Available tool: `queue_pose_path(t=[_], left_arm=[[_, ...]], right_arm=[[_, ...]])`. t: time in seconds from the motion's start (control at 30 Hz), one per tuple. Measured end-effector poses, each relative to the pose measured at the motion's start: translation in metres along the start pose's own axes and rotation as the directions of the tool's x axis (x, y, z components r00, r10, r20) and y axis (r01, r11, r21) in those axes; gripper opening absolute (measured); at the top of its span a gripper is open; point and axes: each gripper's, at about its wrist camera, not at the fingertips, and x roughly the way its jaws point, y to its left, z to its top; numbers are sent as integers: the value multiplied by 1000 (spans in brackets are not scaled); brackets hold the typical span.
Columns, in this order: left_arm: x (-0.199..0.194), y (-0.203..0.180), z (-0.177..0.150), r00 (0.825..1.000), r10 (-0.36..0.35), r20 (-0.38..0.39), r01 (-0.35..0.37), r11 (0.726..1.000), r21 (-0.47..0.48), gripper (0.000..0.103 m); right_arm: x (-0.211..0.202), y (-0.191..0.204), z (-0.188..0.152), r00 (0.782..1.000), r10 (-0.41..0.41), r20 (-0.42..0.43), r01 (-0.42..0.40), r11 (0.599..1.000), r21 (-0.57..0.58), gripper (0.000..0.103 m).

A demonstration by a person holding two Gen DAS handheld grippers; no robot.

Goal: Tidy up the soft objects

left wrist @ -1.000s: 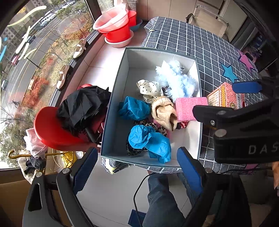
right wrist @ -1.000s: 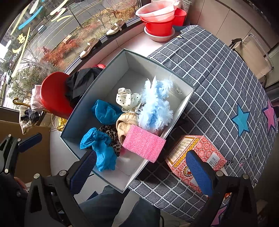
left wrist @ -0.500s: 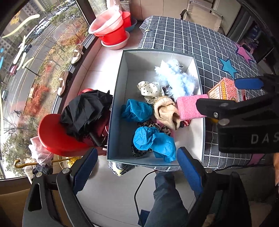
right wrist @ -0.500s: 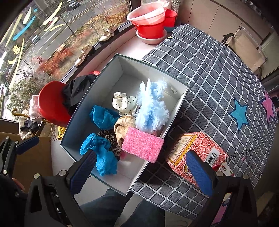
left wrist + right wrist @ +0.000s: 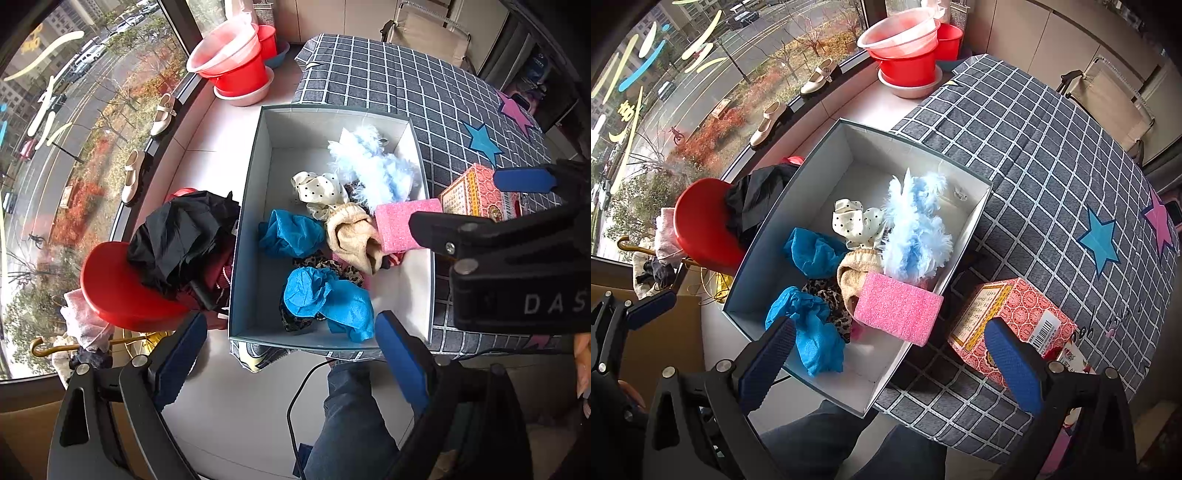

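Note:
A grey box (image 5: 251, 206) (image 5: 768, 273) with a white inside sits on the checked tablecloth and holds soft things: a pale blue feathery piece (image 5: 373, 166) (image 5: 916, 236), a polka-dot cloth (image 5: 317, 188) (image 5: 857, 221), two blue cloths (image 5: 325, 299) (image 5: 809, 328), a beige knit piece (image 5: 351, 236) (image 5: 853, 273) and a pink sponge (image 5: 395, 225) (image 5: 897, 314) leaning on the box's right rim. My left gripper (image 5: 288, 365) is open and empty, held high above the box's near end. My right gripper (image 5: 890, 362) is open and empty, also above the near end.
A red patterned carton (image 5: 1012, 325) (image 5: 476, 192) lies on the cloth right of the box. A red basin with dark clothes (image 5: 147, 273) (image 5: 709, 221) sits on the floor to the left. Stacked red tubs (image 5: 236, 70) (image 5: 908, 59) stand by the window. A person's leg (image 5: 351, 421) is below.
Both grippers have drawn back and up from the box, so it looks smaller and farther. Nothing in the box has moved.

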Motion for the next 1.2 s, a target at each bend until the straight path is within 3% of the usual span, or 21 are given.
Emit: queue_pose_path(t=[0.3,0.4,0.5,0.67,0.87,1.03,1.2], left_arm=[[0,1,1,1000,-8,4,8,1000,-12,94],[-7,4,0,998,-48,46,49,999,-25,94],[-12,10,1,997,-44,71,47,998,-48,94],[-2,24,0,998,-50,28,53,993,-107,94],[4,13,1,1000,17,14,-16,998,-57,94],[-1,0,6,999,9,36,-9,1000,-6,94],[0,1,6,999,-11,30,12,1000,-19,94]], right_arm=[[0,2,-1,1000,-3,0,3,1000,-2,103],[-1,2,-1,1000,-9,3,9,1000,-3,103],[-1,1,0,1000,-2,2,2,1000,4,103],[-4,2,4,1000,16,14,-16,1000,17,103],[-17,-2,2,999,22,48,-24,999,41,103],[-22,-10,-1,998,5,57,-8,999,50,103],[-19,-9,-1,999,-11,42,10,1000,25,103]])
